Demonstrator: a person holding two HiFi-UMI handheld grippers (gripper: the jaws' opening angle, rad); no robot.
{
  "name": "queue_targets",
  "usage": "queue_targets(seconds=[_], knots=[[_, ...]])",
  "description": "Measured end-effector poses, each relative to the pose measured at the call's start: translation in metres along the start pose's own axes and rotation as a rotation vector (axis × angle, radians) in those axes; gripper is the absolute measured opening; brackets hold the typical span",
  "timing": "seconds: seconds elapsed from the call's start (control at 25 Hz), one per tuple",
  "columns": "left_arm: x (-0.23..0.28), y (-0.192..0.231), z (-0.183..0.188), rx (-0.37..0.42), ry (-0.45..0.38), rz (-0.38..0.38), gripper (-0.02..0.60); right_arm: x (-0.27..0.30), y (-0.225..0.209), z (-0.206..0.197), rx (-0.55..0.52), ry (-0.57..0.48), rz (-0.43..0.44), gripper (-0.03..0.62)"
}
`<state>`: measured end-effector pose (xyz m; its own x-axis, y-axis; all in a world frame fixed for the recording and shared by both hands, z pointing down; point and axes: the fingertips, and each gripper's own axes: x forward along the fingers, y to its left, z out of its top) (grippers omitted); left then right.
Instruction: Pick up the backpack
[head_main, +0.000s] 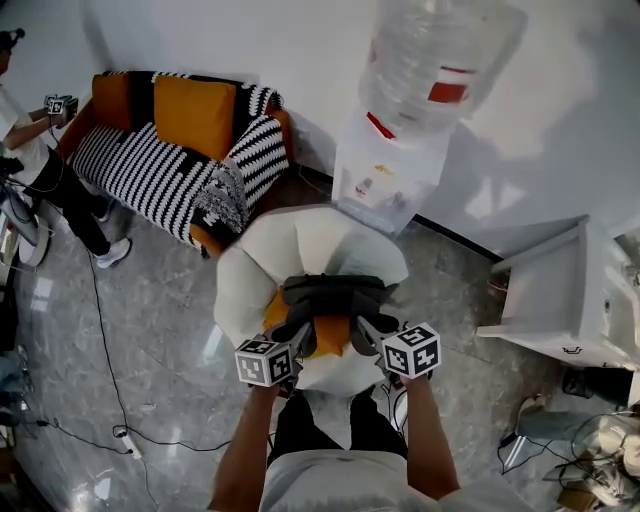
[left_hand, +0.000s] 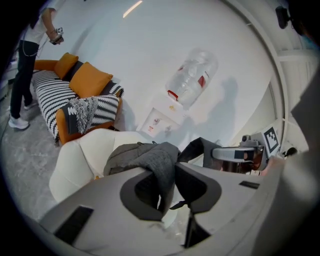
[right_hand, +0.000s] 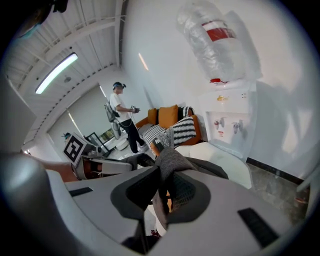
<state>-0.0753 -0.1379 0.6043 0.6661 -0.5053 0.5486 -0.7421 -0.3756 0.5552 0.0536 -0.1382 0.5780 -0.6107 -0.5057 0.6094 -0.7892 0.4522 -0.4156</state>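
Observation:
The dark grey backpack (head_main: 333, 296) hangs just above the seat of a white round chair (head_main: 258, 256), over an orange cushion (head_main: 328, 338). My left gripper (head_main: 298, 330) is shut on a grey shoulder strap (left_hand: 162, 167) at the pack's near left side. My right gripper (head_main: 362, 327) is shut on the other strap (right_hand: 168, 167) at the near right. In the left gripper view the backpack (left_hand: 132, 152) bunches up beyond the jaws, with the right gripper (left_hand: 240, 153) beside it. The right gripper view shows the left gripper (right_hand: 100, 165) at its left.
A white water dispenser (head_main: 385, 180) with a big clear bottle (head_main: 435, 65) stands behind the chair. A striped sofa (head_main: 175, 160) with orange cushions is at the back left, and a person (head_main: 35, 165) stands by it. A white cabinet (head_main: 560, 300) is at the right. Cables (head_main: 110, 400) lie on the floor.

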Motion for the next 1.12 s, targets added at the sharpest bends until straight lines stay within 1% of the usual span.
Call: queue_targets(seconds=[0.2, 0.32, 0.48, 0.68, 0.88, 1.12], knots=[[-0.014, -0.011, 0.028, 0.053, -0.038, -0.002, 0.098, -0.011, 0.008, 0.024, -0.062, -0.025, 0.022, 0.040], [-0.024, -0.017, 0.038, 0.064, -0.065, 0.002, 0.094, -0.017, 0.015, 0.030, -0.084, -0.025, 0.031, 0.040], [-0.035, -0.023, 0.044, 0.097, -0.093, 0.011, 0.092, -0.025, 0.023, 0.032, -0.101, -0.029, 0.043, 0.040], [-0.048, -0.030, 0.053, 0.112, -0.126, 0.028, 0.092, -0.032, 0.033, 0.039, -0.123, -0.042, 0.055, 0.040], [-0.060, -0.036, 0.066, 0.120, -0.152, 0.033, 0.092, -0.038, 0.040, 0.056, -0.130, -0.066, 0.068, 0.040], [-0.074, -0.049, 0.084, 0.175, -0.196, 0.031, 0.086, -0.051, 0.049, 0.085, -0.132, -0.116, 0.083, 0.040]])
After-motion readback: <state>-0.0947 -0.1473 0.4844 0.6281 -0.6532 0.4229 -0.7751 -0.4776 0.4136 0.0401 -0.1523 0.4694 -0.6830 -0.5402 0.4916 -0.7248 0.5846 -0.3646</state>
